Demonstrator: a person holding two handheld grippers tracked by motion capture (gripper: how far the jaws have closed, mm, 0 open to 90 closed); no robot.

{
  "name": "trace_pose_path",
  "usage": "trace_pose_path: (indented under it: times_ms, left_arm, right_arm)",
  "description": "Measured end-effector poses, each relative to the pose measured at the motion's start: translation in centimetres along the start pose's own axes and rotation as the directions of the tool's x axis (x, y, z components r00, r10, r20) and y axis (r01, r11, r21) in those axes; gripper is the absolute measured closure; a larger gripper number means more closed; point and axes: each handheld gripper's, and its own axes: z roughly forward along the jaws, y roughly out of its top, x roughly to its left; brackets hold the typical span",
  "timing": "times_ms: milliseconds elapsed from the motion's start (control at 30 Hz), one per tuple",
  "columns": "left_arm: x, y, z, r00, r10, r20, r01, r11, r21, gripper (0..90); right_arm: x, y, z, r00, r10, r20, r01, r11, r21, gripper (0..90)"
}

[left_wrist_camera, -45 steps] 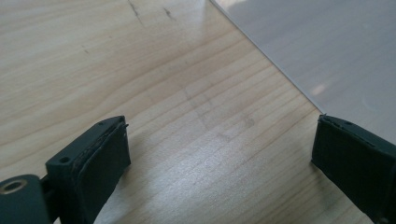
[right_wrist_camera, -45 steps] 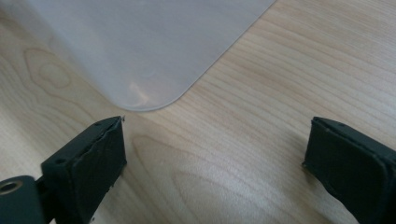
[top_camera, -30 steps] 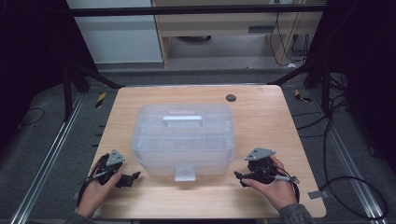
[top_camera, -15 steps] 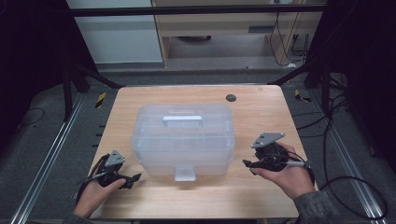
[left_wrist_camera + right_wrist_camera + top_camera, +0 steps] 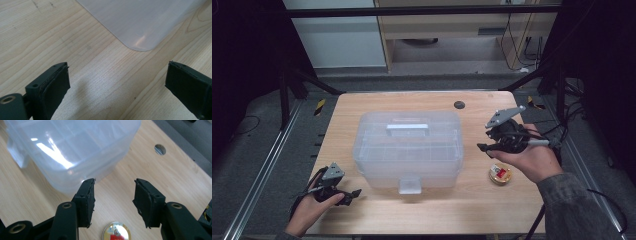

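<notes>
Translucent plastic storage box (image 5: 408,147) is sitting near the middle of the wooden counter (image 5: 492,205), lid on, its moulded handle (image 5: 407,130) lying flat on top and its front latch tab (image 5: 410,184) pointing toward the person — a placement that is leaving room for 1 gripper on either side.

Left gripper (image 5: 343,194) is resting low at the box's near-left corner, with the person's left hand (image 5: 307,210) wrapped round it. In the left gripper view its fingers (image 5: 53,82) are spread wide apart with nothing but bare wood between them, and the box's rounded corner (image 5: 140,42) is lying just ahead.

Right gripper (image 5: 486,148) is being held up off the counter beside the box's right end, cradled in the right hand (image 5: 532,160). Its fingers (image 5: 87,197) are released too, gaping and gripping nothing, aimed down past the box wall (image 5: 75,152). Directly below it a small round tin (image 5: 500,174) with a red label is lying on the wood, well apart from the box — judging by the lifted pose, this hand is probably being readied for the tin or the box's side, though I cannot tell which.
</notes>
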Motion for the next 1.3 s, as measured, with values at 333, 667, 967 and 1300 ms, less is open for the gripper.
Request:
trace_pose_path:
  times_ms: [333,667,967,1300]
  left_arm:
    - [-0.5,0.2,-0.3,0.9989,0.013,0.045,-0.015,0.9994,0.031,5.6]
    - [-2.0,1.1,-0.6,0.9976,0.042,0.054,-0.044,0.9982,0.041,6.8]
    - [-1.6,0.9,-0.5,0.9983,0.027,0.051,-0.027,0.9996,-0.005,9.3]
    - [-1.9,0.9,-0.3,0.9977,0.018,0.065,-0.020,0.9992,0.036,9.5]
  right_arm:
    - [-0.1,5.9,-0.7,0.9949,-0.099,-0.017,0.099,0.995,0.010,57.8]
    - [2.0,10.1,1.9,0.9798,-0.184,-0.078,0.186,0.982,0.020,62.8]
    - [3.8,12.5,5.0,0.9647,-0.230,-0.129,0.233,0.972,0.011,59.6]
    - [5.1,14.0,8.5,0.9515,-0.251,-0.177,0.261,0.965,0.033,55.8]
